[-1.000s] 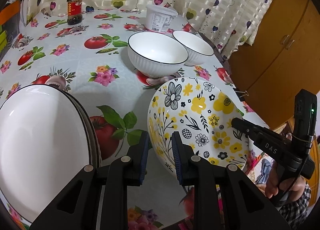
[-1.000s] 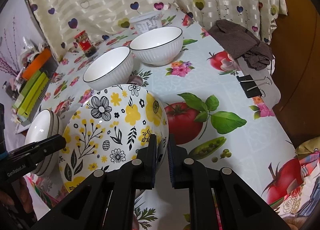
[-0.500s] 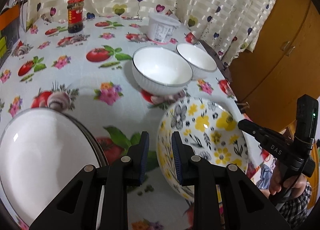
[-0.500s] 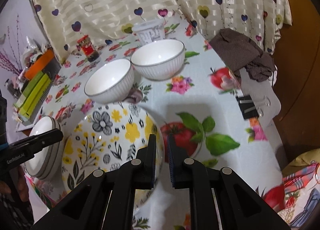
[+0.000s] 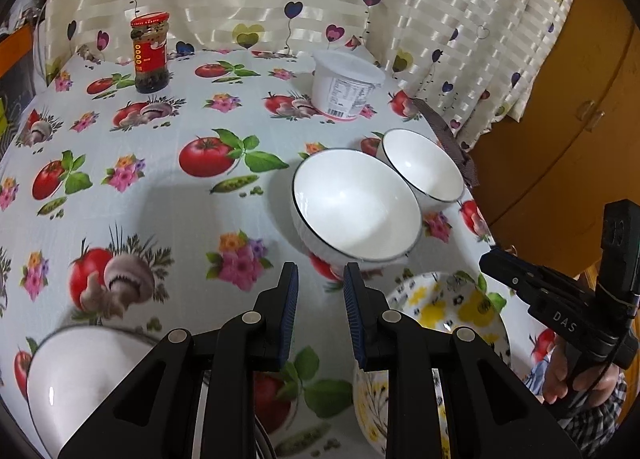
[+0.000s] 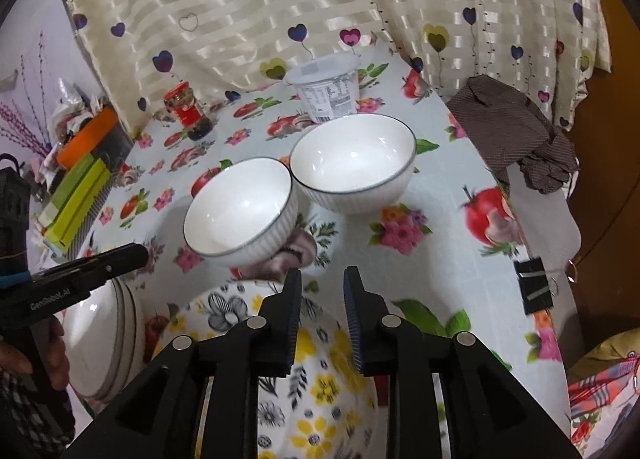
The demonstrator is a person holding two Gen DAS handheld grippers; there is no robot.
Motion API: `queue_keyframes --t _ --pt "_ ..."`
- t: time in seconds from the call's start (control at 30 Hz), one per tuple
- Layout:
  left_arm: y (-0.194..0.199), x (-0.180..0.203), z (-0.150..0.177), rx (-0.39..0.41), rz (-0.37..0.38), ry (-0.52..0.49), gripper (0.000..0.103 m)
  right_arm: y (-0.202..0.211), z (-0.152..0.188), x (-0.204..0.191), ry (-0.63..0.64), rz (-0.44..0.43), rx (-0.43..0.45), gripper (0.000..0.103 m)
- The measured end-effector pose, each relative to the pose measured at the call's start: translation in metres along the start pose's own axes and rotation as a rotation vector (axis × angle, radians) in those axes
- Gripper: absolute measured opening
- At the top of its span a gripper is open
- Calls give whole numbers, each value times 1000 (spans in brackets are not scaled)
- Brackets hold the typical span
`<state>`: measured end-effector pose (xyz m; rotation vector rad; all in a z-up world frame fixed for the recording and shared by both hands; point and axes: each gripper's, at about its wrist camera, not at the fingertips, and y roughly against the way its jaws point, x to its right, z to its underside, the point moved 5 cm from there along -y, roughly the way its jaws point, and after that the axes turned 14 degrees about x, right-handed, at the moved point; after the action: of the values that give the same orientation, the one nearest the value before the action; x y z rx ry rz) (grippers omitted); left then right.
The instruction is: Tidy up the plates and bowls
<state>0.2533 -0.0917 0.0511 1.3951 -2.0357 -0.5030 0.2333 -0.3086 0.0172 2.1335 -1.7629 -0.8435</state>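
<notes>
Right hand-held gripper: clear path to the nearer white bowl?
Probably yes. The right hand-held gripper stands open and empty, the nearer white bowl lies just ahead-left, with nothing between; the flowered bowl sits below.

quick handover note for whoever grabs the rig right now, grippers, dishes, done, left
Left gripper: open, nothing between its fingers.
Right gripper: jaws have just been opening, nothing held; it hangs over the floral bowl.
Floral bowl sits on the table by the near edge, with the stack of white plates to its left.
Two white ribbed bowls stand side by side further back, unstacked.
Left: probably nest the white bowls.
</notes>
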Motion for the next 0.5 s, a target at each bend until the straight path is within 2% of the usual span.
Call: queue_keyframes --t 0.2,0.33,0.5 --pt "-16 -3 -15 -9 7 -5 24 -20 -10 -5 -11 -7 -20 27" --pt "-26 -2 -22 -11 18 -15 24 -33 -13 -11 -3 -19 -44 37" --pt "-39 -5 -28 -18 19 -6 24 -47 -18 -18 -4 -32 -59 39"
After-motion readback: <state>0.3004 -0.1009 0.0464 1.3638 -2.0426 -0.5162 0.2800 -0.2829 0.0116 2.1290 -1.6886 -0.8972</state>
